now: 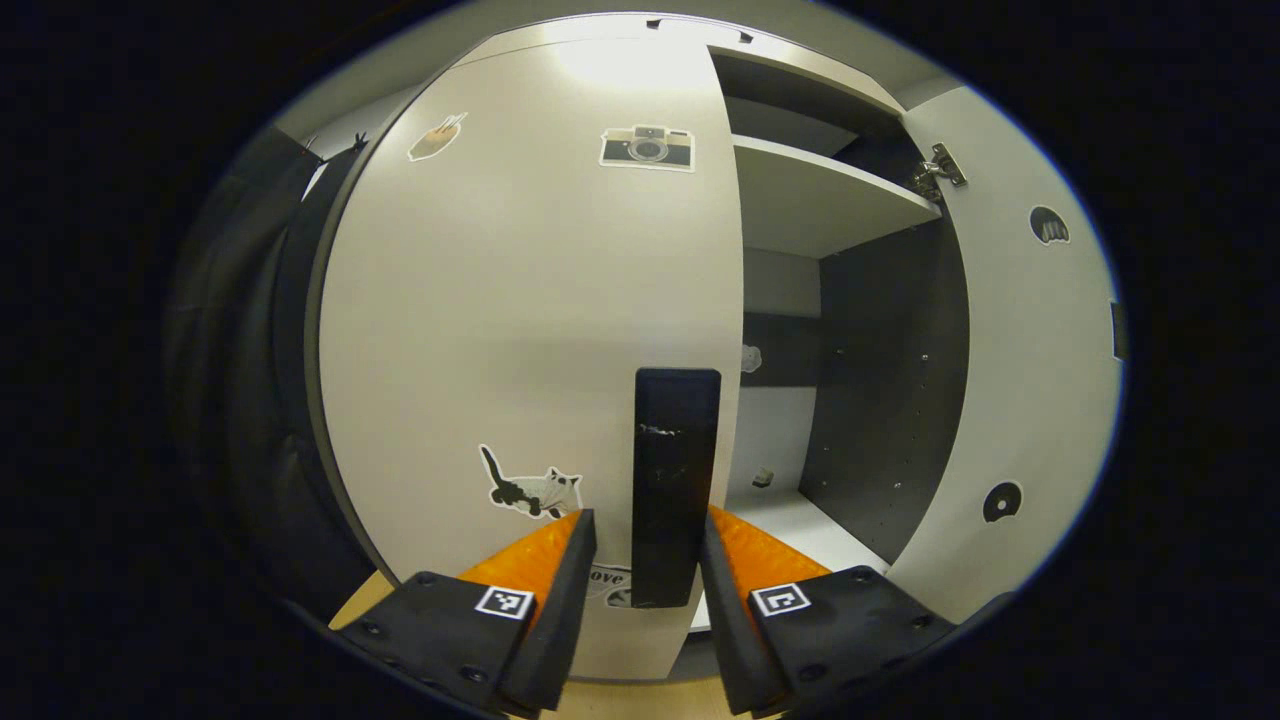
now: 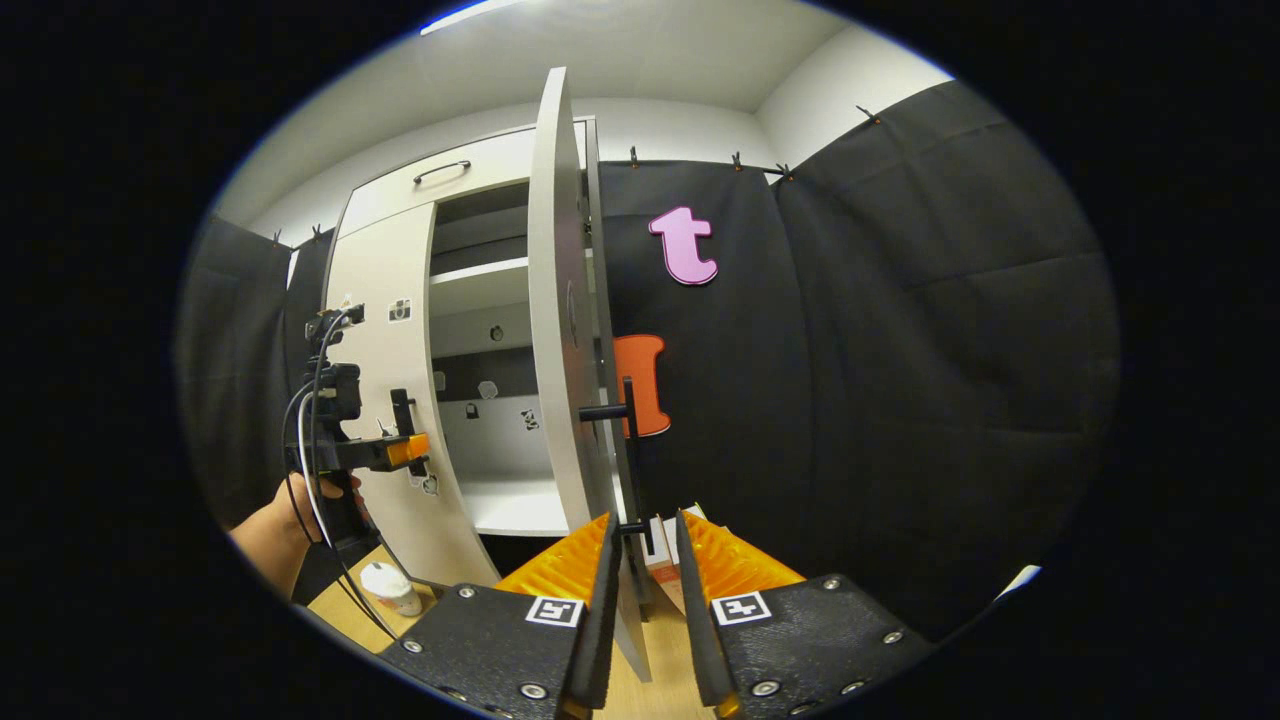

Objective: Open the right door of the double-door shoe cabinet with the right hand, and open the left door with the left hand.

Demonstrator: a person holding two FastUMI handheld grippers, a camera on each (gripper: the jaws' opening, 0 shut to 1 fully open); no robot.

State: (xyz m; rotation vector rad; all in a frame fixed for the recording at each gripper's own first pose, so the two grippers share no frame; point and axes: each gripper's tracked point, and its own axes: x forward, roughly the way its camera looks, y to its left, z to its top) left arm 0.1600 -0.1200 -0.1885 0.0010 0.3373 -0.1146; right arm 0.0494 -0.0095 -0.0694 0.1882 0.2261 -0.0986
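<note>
My left gripper (image 1: 648, 545) brackets left door handle (image 1: 676, 480), jaws parted, not yet pinching; left door (image 1: 520, 300) closed. My right gripper (image 2: 645, 550) straddles right door handle (image 2: 628, 450), fingers apart, no visible clamp; right door (image 2: 553, 300) swung wide. Risk: pulling left unclamped, handle slips free

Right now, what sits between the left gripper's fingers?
The left door's handle, a dark upright bar, stands between the left gripper fingers in the left gripper view.

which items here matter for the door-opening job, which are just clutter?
Job: left door, its handle, left gripper; right door, its handle, right gripper.
Clutter: white bottle, camera sticker, cat sticker.
</note>
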